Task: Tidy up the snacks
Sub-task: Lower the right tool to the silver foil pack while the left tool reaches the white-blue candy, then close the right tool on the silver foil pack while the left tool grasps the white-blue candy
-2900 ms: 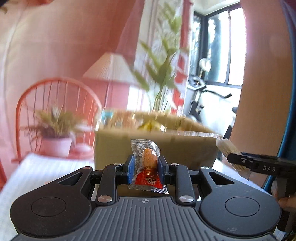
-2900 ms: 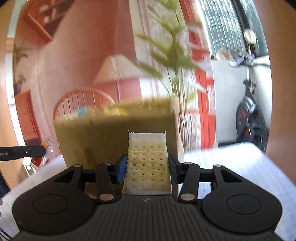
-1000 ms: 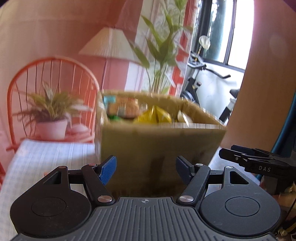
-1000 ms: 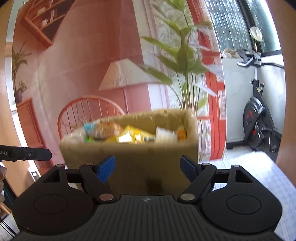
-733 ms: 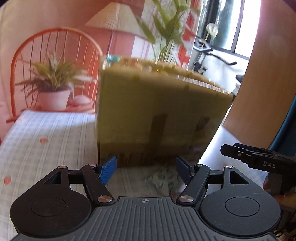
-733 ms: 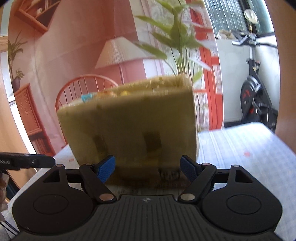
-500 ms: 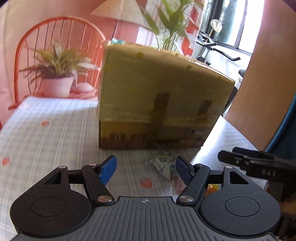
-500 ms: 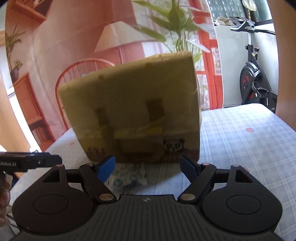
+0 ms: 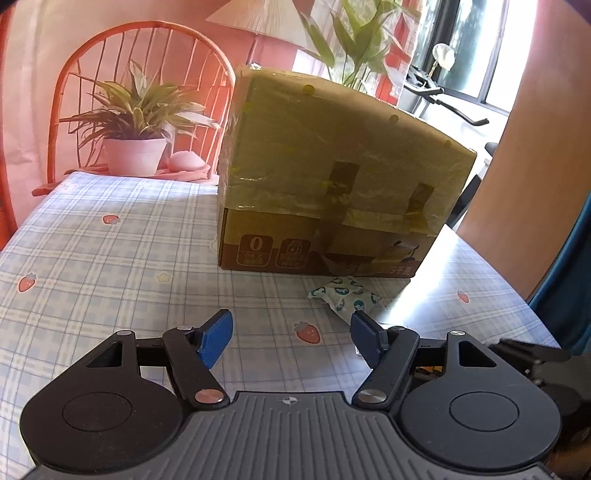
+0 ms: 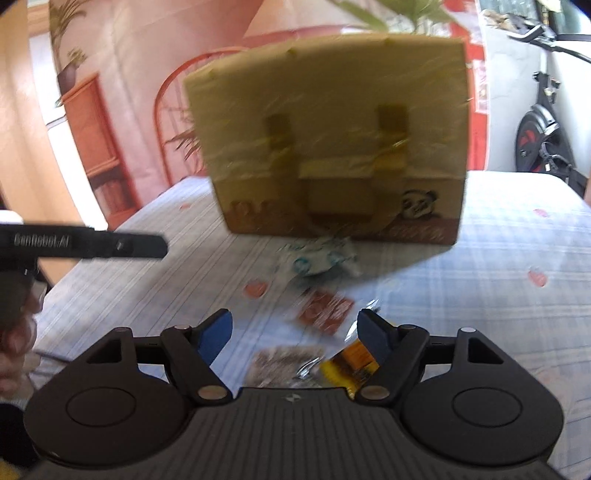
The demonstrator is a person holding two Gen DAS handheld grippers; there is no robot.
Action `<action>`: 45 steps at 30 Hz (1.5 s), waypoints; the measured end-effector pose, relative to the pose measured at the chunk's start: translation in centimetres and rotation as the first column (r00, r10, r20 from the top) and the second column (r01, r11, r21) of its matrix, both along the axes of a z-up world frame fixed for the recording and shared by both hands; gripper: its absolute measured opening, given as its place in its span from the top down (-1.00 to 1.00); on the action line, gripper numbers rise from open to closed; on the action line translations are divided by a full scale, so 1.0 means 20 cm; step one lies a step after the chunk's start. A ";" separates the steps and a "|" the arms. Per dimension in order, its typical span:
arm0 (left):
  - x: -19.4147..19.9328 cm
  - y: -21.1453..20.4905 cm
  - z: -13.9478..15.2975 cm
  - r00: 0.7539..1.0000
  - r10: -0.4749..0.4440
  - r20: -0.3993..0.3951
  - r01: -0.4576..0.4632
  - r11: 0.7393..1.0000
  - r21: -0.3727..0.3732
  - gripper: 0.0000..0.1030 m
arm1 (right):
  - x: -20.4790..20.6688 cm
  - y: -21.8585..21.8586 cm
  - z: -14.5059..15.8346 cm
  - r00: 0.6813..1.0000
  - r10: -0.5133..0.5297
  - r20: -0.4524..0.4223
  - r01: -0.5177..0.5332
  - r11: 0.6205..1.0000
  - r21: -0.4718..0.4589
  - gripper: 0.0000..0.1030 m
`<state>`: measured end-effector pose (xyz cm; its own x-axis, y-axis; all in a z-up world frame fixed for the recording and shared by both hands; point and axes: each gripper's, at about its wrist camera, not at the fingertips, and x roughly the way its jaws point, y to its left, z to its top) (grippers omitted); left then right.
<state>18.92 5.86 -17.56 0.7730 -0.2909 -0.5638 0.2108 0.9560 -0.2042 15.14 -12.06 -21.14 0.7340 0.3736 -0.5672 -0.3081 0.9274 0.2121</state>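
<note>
The left gripper (image 9: 291, 338) has its jaws apart, with nothing between them. The right gripper (image 10: 295, 334) also stands apart and empty, and its jaws have just been closing a little. Both hang low over a table (image 9: 110, 236) with a blue checked cloth printed with strawberries. A white-green packet (image 9: 345, 295) lies just before the box (image 9: 332, 177), which is taped and stands in the middle. In the right view a red packet (image 10: 323, 312), a brown one (image 10: 284, 363) and a yellow one (image 10: 351, 363) lie near the jaws; this view is blurred, so their print is not readable. Behind the table are a red chair (image 9: 144, 48), a potted plant (image 9: 135, 122), a lamp (image 9: 258, 16) and an exercise bike (image 10: 543, 136). The inside of the box is hidden.
</note>
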 end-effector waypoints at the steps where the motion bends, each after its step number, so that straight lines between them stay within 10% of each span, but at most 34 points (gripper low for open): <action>1: -0.01 0.00 0.00 1.000 0.002 0.001 -0.002 1.000 -0.002 -0.41 | -0.01 0.02 -0.01 1.000 0.008 -0.004 -0.008 1.000 -0.006 -0.49; 24: -0.04 0.03 -0.05 0.999 0.023 -0.029 -0.023 1.000 0.002 -0.41 | -0.02 0.16 -0.17 0.997 0.047 -0.053 -0.056 0.981 -0.188 -0.45; 38: -0.01 0.04 -0.06 0.998 0.040 -0.049 -0.039 0.999 0.029 -0.41 | -0.02 0.07 -0.14 1.000 -0.002 -0.006 0.001 0.994 -0.111 0.62; 45: 0.01 0.01 -0.07 0.998 0.033 -0.054 -0.030 0.998 0.055 -0.41 | 0.00 -0.05 -0.03 0.993 -0.063 0.095 0.066 0.997 -0.034 0.72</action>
<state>19.08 6.13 -18.90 0.7484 -0.2349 -0.6203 0.1707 0.9719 -0.1621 15.16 -13.08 -21.72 0.8066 0.3040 -0.5070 -0.2645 0.9526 0.1503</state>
